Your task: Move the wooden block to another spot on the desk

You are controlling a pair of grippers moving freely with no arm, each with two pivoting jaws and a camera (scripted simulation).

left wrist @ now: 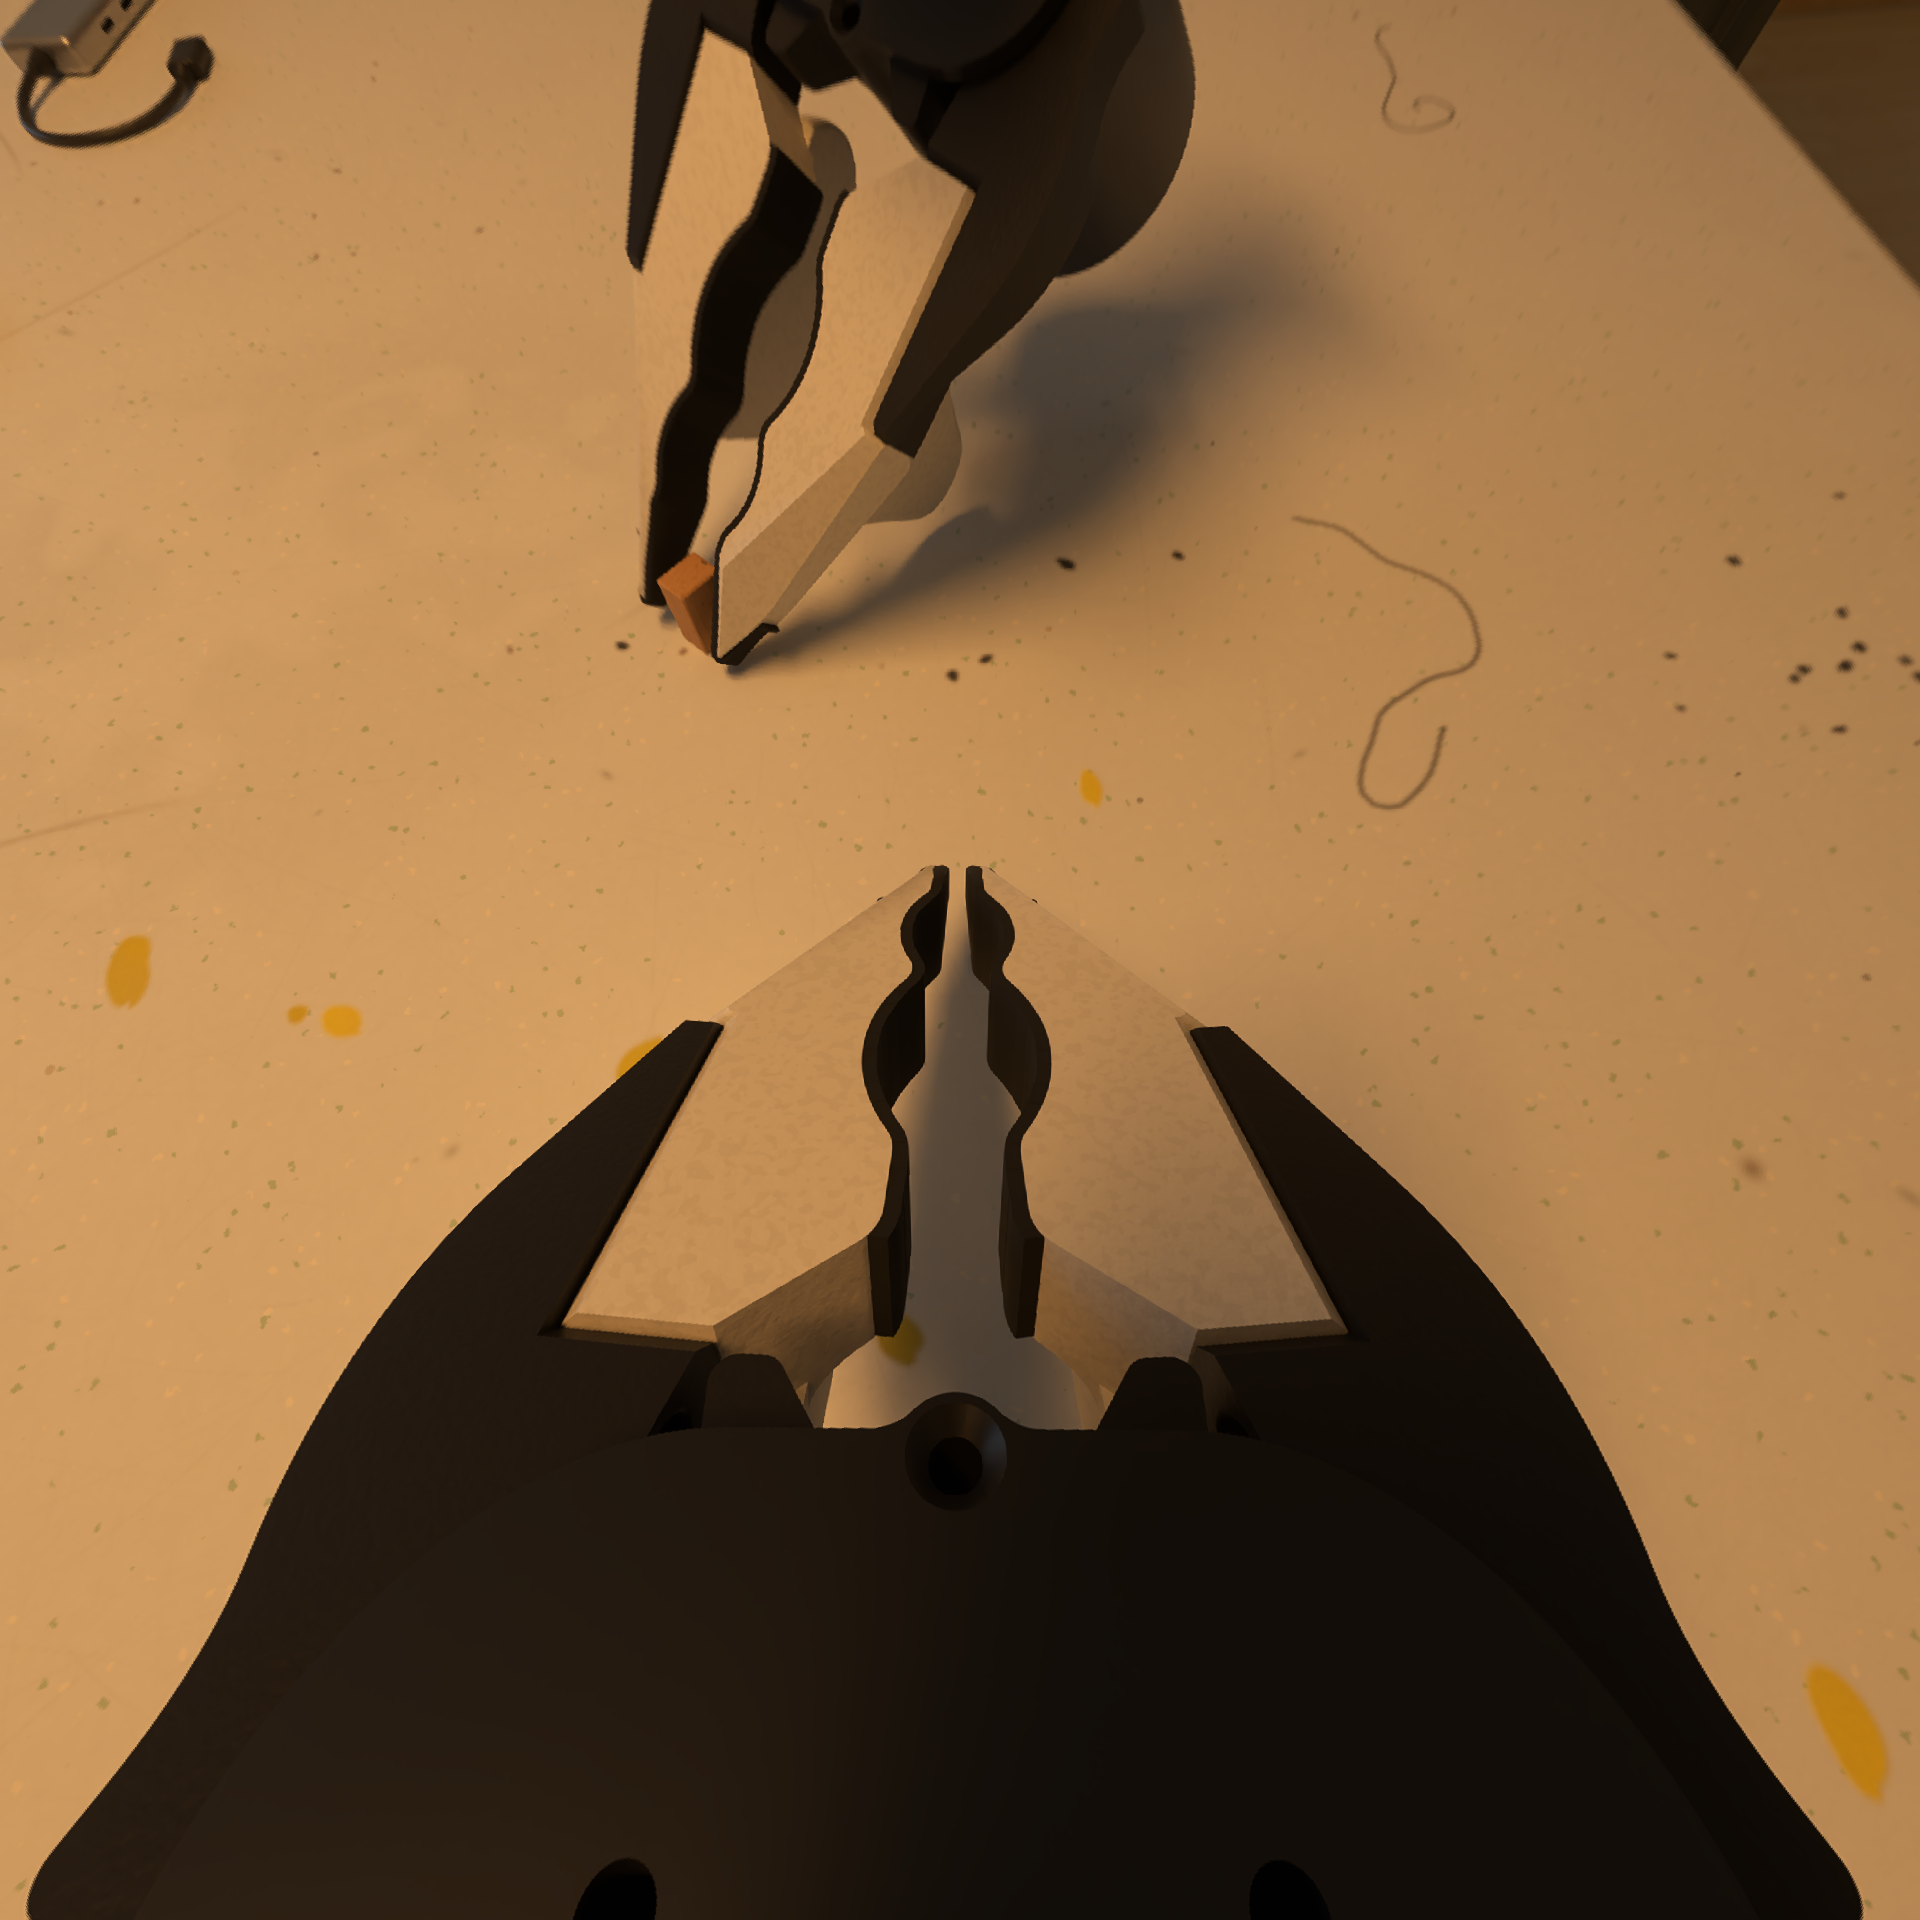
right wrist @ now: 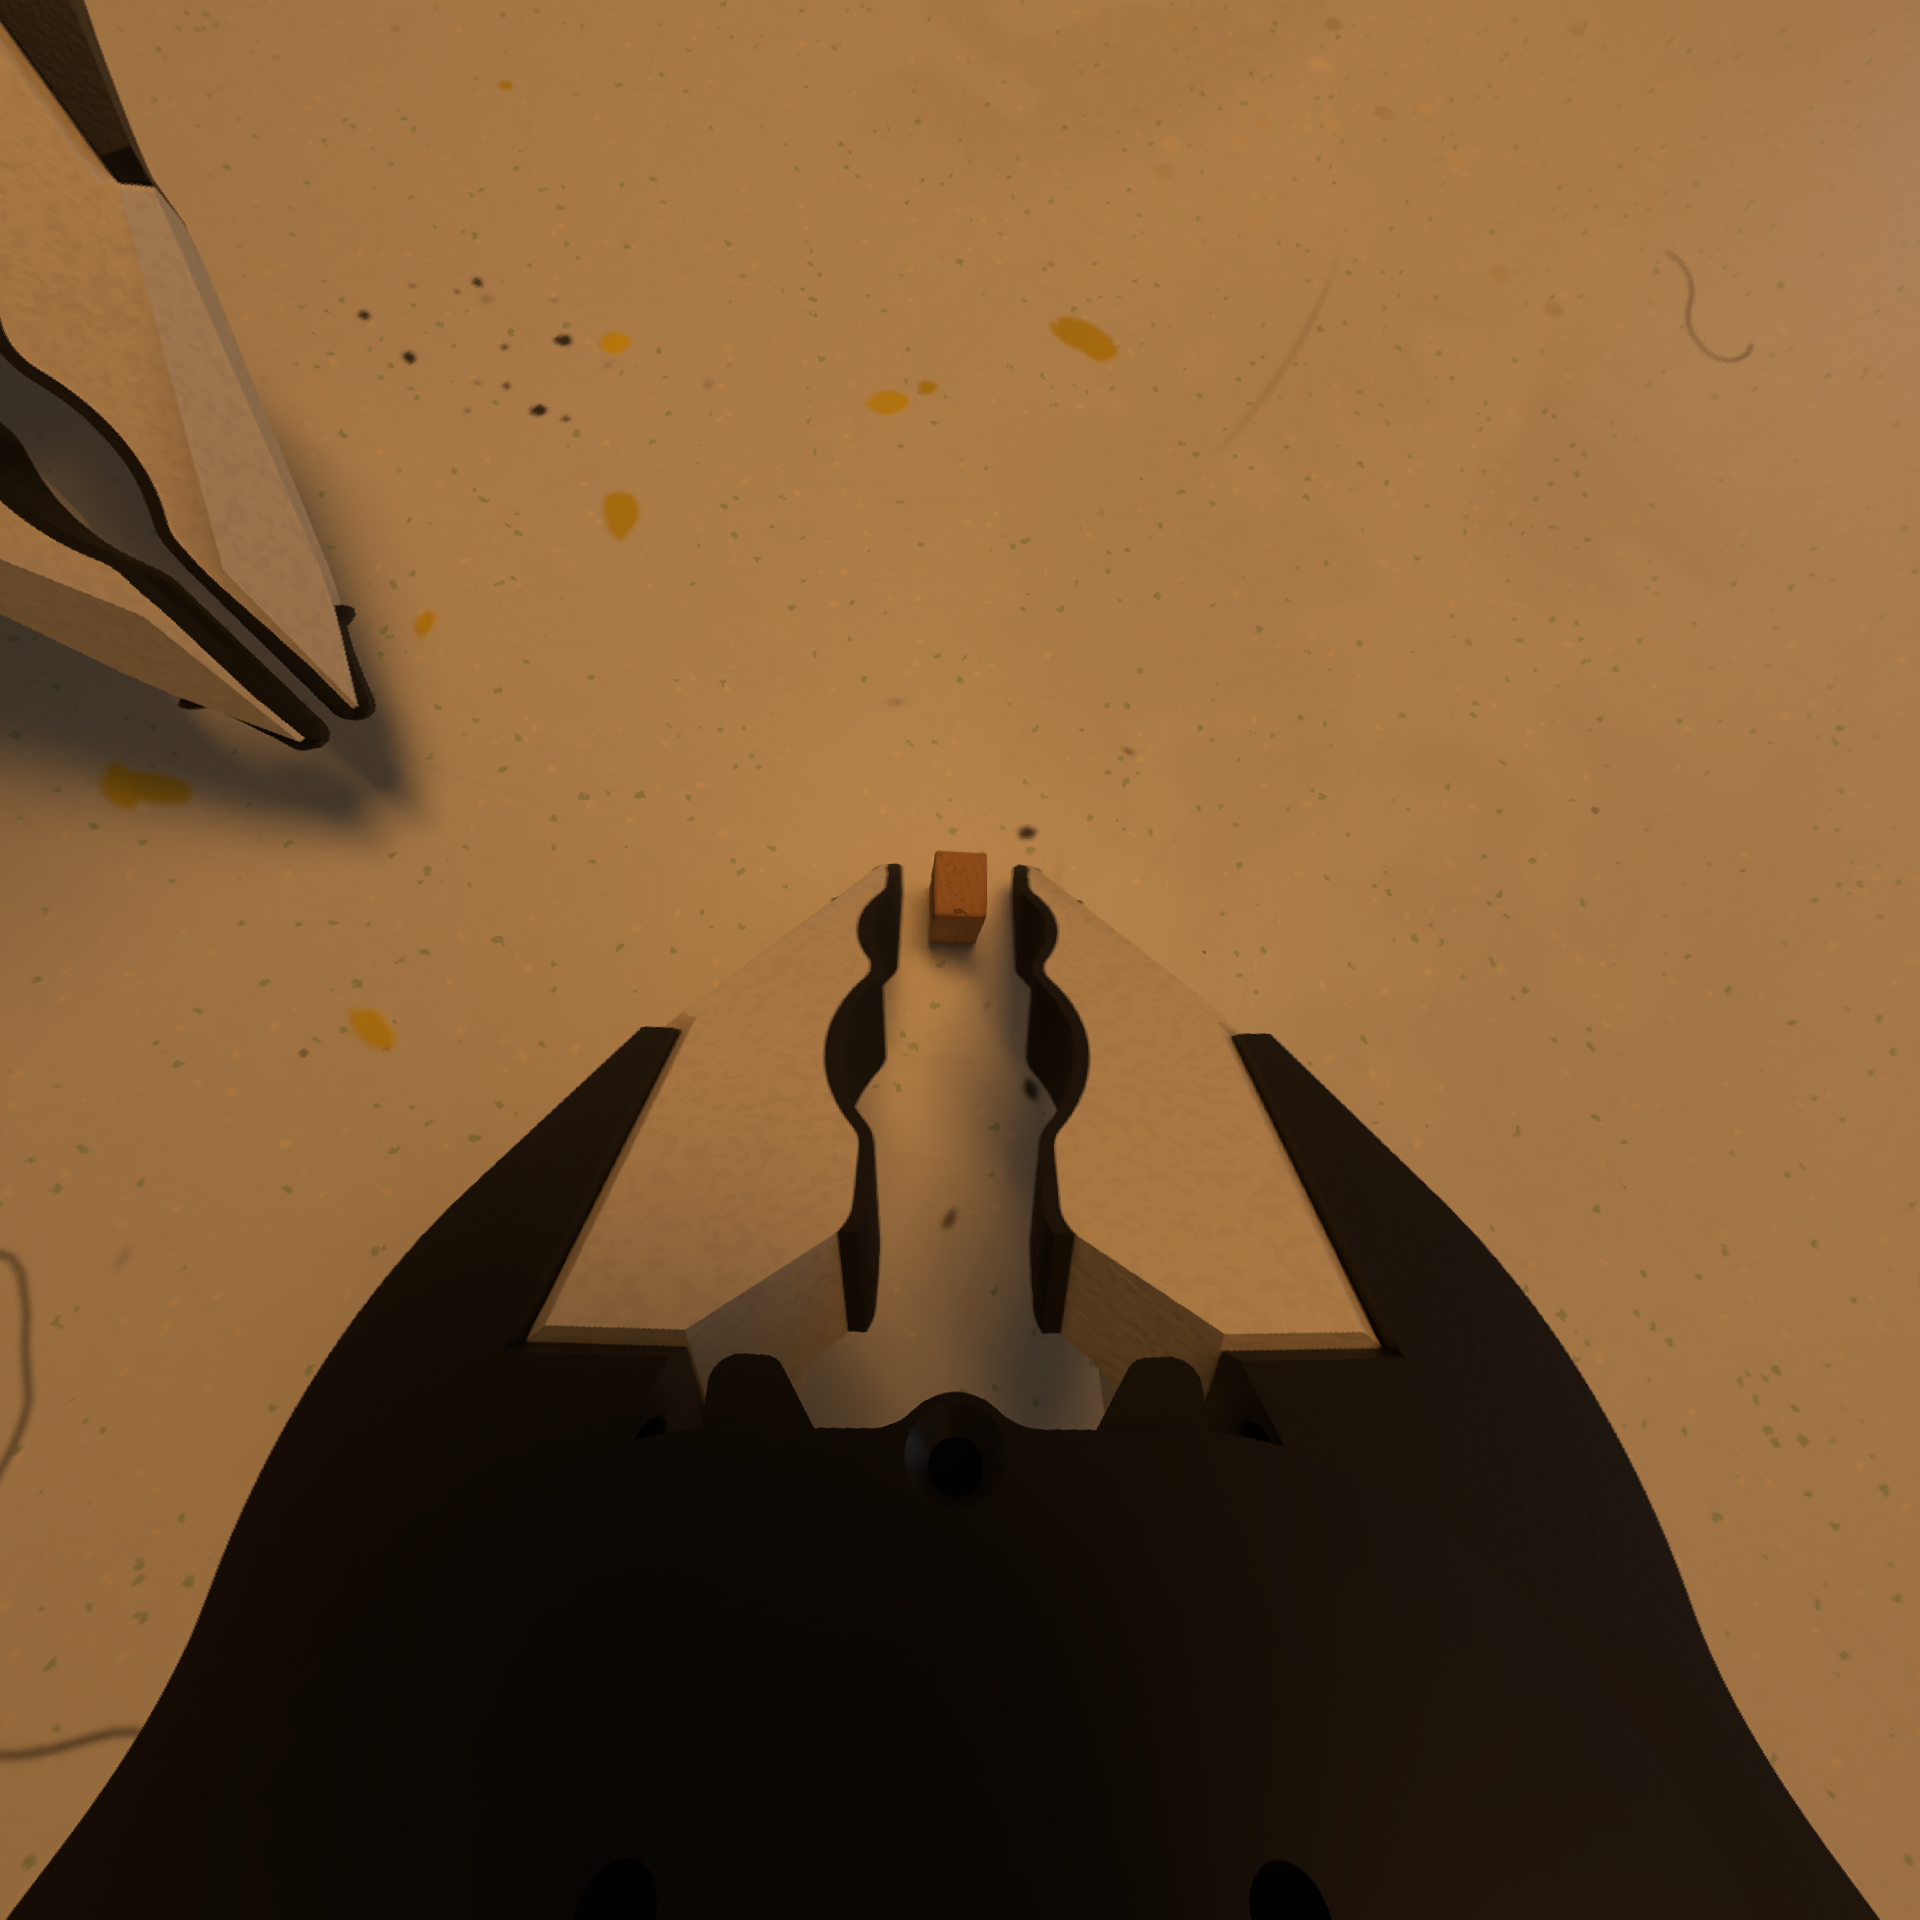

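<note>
One small wooden block point(right wrist: 957, 896) is seen on the desk point(right wrist: 1351, 623), lying between the fingertips of the right gripper point(right wrist: 957, 883), whose jaws are apart with a gap showing on each side of the block. No contact can be made out in the right wrist view; in the left wrist view the block point(left wrist: 690, 608) appears close against one finger, so touch on that side cannot be ruled out. The left gripper point(left wrist: 957, 878) is held near, to one side, its jaws almost together and nothing between them. The block is judged to be light, stiff and unlikely to be harmed by a firm squeeze; its smooth faces may slip a little, and being so small it could be tipped or nudged away if one finger arrives first. The hold is best taken on the two opposite flat side faces, low and centred, so that the block is not twisted. The desk is marked with yellow spots point(right wrist: 1083, 338) and black specks point(right wrist: 537, 409). At the far left, a grey hub point(left wrist: 73, 31) with a cable is seen.
</note>
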